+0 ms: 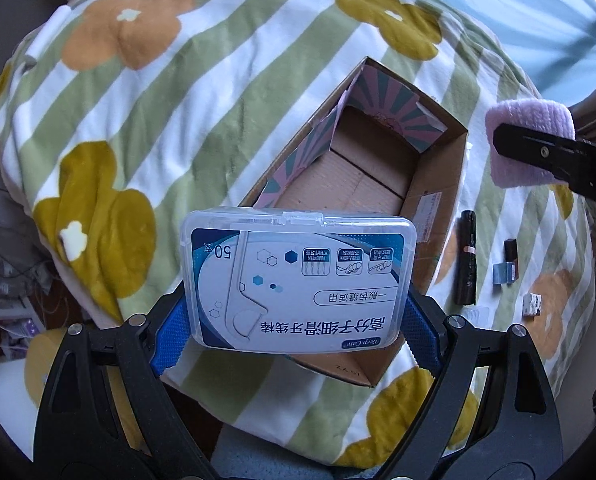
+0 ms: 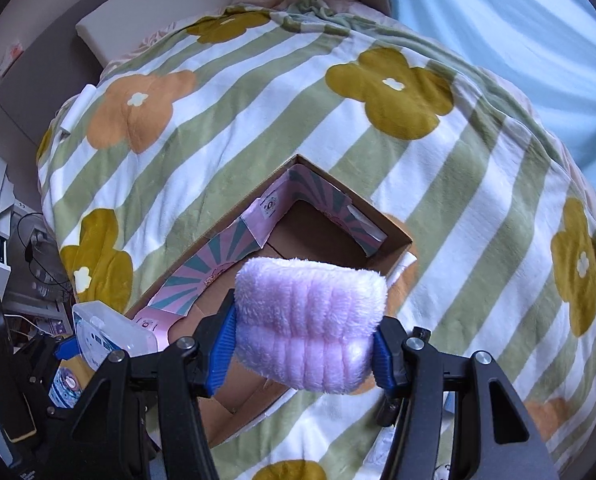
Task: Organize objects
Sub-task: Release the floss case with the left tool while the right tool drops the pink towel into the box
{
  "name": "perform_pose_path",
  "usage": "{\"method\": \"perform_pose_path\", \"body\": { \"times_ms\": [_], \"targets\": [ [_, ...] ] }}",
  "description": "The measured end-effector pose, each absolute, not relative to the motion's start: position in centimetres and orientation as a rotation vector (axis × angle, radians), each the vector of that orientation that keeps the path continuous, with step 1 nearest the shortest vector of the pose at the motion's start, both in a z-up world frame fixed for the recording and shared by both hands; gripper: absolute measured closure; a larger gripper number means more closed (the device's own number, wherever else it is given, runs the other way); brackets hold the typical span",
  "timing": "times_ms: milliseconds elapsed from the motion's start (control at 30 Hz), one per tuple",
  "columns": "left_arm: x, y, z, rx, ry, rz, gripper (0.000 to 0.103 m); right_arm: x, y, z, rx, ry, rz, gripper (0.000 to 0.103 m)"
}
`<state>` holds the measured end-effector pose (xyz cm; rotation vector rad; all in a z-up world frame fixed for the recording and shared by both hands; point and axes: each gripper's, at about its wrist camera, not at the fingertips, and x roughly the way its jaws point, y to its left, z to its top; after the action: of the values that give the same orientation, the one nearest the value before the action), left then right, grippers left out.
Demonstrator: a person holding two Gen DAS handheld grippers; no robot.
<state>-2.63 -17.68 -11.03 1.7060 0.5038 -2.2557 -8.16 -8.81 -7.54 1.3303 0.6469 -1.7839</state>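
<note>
My left gripper [image 1: 295, 320] is shut on a clear plastic floss-pick case [image 1: 298, 280] with a blue and white label, held above the near end of an open cardboard box [image 1: 438, 200]. My right gripper [image 2: 304, 340] is shut on a fluffy lilac cloth [image 2: 312, 320], hanging over the same cardboard box [image 2: 398, 240]. In the left wrist view the lilac cloth [image 1: 530, 120] and a right finger show at the far right edge. The floss-pick case [image 2: 113, 332] appears at the lower left of the right wrist view. The box's bare floor shows nothing lying on it.
The box lies on a bed with a green-striped flowered blanket [image 1: 177, 100]. Right of the box lie a black roll [image 1: 466, 258], a small dark and blue packet [image 1: 508, 266] and a small white cube [image 1: 532, 305]. Cluttered shelves [image 2: 9, 240] stand at the left.
</note>
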Motion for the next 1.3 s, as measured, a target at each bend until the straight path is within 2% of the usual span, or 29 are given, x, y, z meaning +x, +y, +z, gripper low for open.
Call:
{"method": "perform_pose_path", "body": {
  "times_ms": [633,1033,1067,1100,1133,1167,1200,1300],
  "targets": [
    [-8.2,-16.3,-20.6,1.835,0.541,-2.153,0.016,-11.3,-15.3,-21.7,1.403,0.867,-1.494,0.05],
    [-9.8,-16.2,-22.9,1.812,0.586,-2.116,0.016,-10.8,-16.2,-23.1,1.381,0.897,-1.429,0.05],
    [-9.8,-16.2,-22.8,1.812,0.597,-2.119,0.015,-10.6,-16.4,-23.2,1.374,0.931,-1.436,0.048],
    [-9.8,-16.2,-22.7,1.809,0.609,-2.128,0.015,-10.4,-16.5,-23.2,1.37,0.961,-1.446,0.037],
    [-9.8,-16.2,-22.4,1.792,0.613,-2.144,0.014,-10.2,-16.5,-23.2,1.36,0.966,-1.454,0.02],
    [-9.7,-16.1,-22.0,1.77,0.608,-2.154,0.011,-10.1,-16.5,-23.0,1.348,0.947,-1.454,0.013],
    [-9.6,-16.1,-21.6,1.753,0.608,-2.156,0.0,-10.0,-16.4,-22.8,1.343,0.928,-1.446,0.003],
    [-9.3,-15.9,-20.7,1.715,0.62,-2.165,0.0,-9.7,-16.4,-22.5,1.338,0.926,-1.435,0.001]
  ]
}}
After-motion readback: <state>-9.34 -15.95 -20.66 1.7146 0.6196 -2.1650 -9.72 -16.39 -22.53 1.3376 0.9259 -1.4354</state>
